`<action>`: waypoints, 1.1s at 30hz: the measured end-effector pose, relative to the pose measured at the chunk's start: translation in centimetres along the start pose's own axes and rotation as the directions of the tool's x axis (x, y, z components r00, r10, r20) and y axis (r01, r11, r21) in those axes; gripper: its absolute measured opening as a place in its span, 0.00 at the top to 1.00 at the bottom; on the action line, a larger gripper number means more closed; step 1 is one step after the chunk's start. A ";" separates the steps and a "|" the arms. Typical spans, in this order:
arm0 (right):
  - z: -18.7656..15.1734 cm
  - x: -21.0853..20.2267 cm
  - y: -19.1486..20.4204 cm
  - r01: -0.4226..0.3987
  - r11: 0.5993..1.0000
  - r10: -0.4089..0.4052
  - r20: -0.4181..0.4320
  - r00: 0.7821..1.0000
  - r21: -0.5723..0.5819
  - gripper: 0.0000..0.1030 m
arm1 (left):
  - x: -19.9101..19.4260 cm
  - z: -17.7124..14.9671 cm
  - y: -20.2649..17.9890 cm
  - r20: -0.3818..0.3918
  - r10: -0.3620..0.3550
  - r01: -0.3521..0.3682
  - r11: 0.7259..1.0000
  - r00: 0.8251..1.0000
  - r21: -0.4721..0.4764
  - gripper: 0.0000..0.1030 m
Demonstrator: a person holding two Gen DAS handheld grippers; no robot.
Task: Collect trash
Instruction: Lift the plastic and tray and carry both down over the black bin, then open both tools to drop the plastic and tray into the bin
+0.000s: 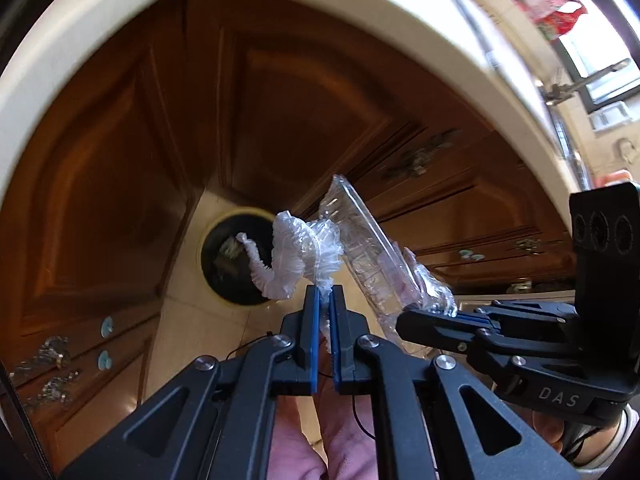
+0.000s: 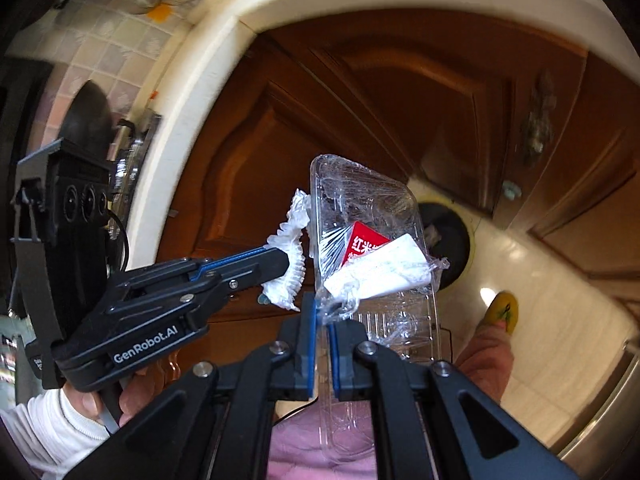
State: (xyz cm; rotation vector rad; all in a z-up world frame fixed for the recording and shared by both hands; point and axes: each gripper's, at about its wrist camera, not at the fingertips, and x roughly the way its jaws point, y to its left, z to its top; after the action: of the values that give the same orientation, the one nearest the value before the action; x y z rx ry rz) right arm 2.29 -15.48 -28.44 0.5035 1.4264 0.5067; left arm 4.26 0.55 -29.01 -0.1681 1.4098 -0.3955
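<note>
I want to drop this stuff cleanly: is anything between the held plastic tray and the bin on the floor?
Nothing visible blocks it. The clear plastic tray and the crinkled white wrap hang in open air, with the round black bin below and beyond them beside the wooden cabinets.

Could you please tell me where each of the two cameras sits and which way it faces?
Left wrist: on the left gripper, facing down at a crinkled white plastic cover; pink trouser legs show.
Right wrist: on the right gripper, facing down at a clear plastic food tray; white sleeve shows.
Shared: tray, cover, dark round bin, wooden cabinets.
</note>
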 end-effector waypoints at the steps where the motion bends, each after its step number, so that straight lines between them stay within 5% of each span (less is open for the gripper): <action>1: 0.0 1.0 -0.7 -0.005 1.000 0.005 -0.013 1.000 0.016 0.95 | 0.8 0.1 0.3 -0.010 0.005 -0.005 1.000 1.000 -0.007 0.98; 17: 2.4 18.0 -12.6 0.024 0.971 0.026 -0.205 0.978 0.239 0.95 | 19.4 1.0 8.3 -0.171 0.116 -0.141 0.980 0.978 -0.142 0.96; 19: 2.7 20.2 -13.9 0.033 0.966 0.027 -0.226 0.974 0.256 0.95 | 21.1 0.9 9.3 -0.185 0.123 -0.153 0.976 0.975 -0.154 0.91; 21: 3.1 22.3 -15.0 0.032 0.962 0.037 -0.243 0.969 0.271 0.95 | 23.3 0.7 10.6 -0.197 0.131 -0.164 0.973 0.972 -0.161 0.75; 28: 4.6 29.3 -18.6 0.070 0.952 0.023 -0.298 0.954 0.299 0.95 | 27.0 0.2 13.2 -0.201 0.150 -0.189 0.964 0.968 -0.188 0.71; 33: 5.6 33.1 -19.5 0.103 0.948 0.000 -0.322 0.947 0.303 0.92 | 27.5 -0.3 14.2 -0.180 0.179 -0.211 0.961 0.967 -0.179 0.55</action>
State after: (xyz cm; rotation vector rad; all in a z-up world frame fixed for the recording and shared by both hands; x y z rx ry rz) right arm 10.95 -11.01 -66.04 0.6591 1.8436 0.3251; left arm 9.38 3.65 -59.35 -0.1576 1.6109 -0.1061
